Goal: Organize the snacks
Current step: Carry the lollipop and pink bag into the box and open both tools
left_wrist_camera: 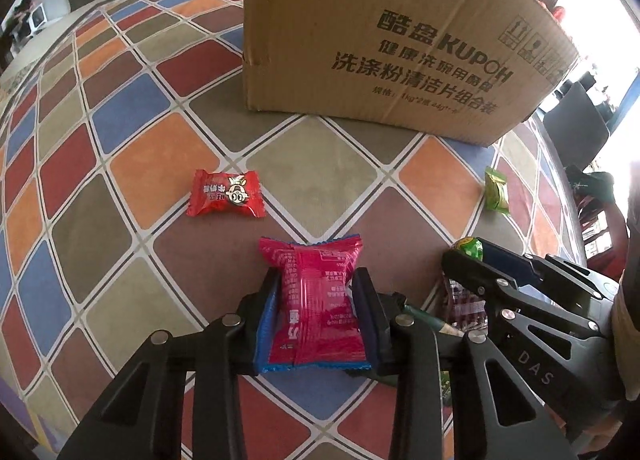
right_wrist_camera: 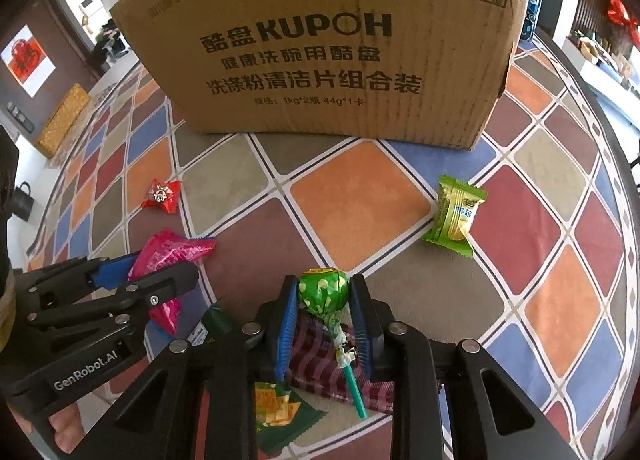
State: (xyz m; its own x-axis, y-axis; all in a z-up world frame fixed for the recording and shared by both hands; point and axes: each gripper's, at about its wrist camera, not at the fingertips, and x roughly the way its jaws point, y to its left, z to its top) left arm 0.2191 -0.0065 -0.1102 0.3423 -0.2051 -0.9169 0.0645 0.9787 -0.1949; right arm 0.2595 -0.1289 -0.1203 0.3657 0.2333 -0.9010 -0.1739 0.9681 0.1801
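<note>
Left wrist view: your left gripper [left_wrist_camera: 316, 284] clamps the pink packet [left_wrist_camera: 318, 300] at lower centre; its slick film may slip.

Right wrist view: your right gripper [right_wrist_camera: 325, 296] pinches the green lollipop [right_wrist_camera: 323, 292] at lower centre; its round head may roll free before reaching the cardboard box [right_wrist_camera: 340, 39] above.

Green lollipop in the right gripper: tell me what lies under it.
Under the green foil-wrapped lollipop lies a maroon checked snack packet on the tablecloth. Beside it sits a dark green cracker packet. The gripper's fingers hide the maroon packet's edges.
</note>
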